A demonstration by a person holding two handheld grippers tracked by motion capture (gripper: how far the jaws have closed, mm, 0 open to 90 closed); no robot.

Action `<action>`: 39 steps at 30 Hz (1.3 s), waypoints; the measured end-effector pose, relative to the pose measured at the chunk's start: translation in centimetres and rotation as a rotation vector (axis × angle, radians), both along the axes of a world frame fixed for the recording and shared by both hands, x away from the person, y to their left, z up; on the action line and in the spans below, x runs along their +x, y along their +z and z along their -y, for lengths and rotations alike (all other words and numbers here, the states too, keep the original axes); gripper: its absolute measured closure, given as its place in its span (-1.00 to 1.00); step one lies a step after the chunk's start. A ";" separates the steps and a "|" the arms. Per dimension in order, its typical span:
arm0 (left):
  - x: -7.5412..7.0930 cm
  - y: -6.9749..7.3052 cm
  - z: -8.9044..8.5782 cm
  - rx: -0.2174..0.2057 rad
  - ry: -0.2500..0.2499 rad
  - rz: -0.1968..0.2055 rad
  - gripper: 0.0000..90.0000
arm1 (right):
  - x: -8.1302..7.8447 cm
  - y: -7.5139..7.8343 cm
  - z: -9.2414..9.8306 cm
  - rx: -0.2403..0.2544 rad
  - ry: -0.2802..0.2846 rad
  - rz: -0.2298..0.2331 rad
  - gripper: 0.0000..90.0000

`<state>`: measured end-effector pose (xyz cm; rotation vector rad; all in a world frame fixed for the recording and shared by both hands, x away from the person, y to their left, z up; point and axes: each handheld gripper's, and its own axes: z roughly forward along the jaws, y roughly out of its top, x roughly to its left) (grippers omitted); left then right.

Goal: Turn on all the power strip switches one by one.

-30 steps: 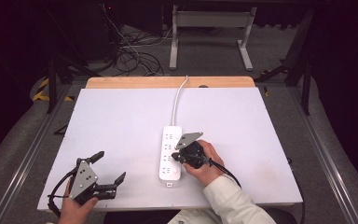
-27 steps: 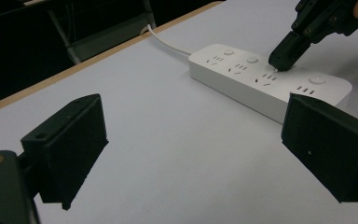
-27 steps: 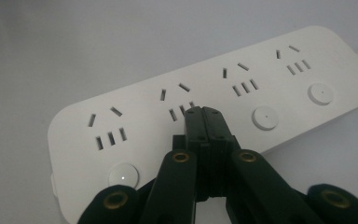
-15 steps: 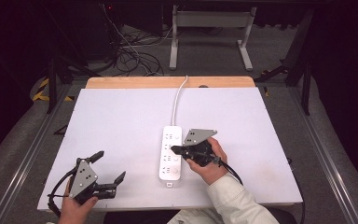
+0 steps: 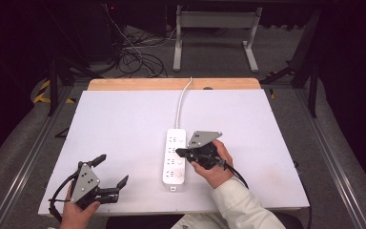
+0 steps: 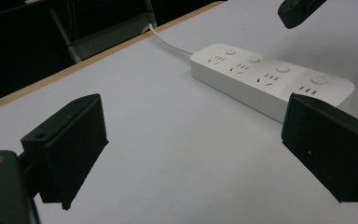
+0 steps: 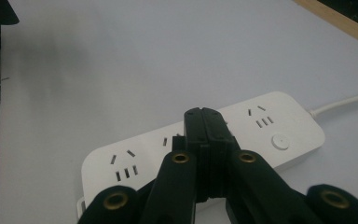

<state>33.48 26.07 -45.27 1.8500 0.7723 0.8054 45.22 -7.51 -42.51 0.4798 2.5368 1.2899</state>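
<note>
White power strip (image 5: 174, 156): I'd bring my right gripper (image 5: 180, 152), jaws pressed together, straight down onto one button; left gripper (image 5: 112, 177) spread, well left of strip.

Right gripper (image 5: 180, 152) fingers pressed together; left gripper (image 5: 112, 171) fingers spread wide

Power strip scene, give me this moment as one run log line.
power strip: flat on white table, nothing plugged in | right gripper: shut, empty, over strip | left gripper: open, empty, near front edge
</note>
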 end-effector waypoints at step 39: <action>0.0 0.0 0.0 0.001 -0.008 -0.003 -0.84 | 3.8 -3.2 -1.5 -0.121 -0.106 -0.055 1.00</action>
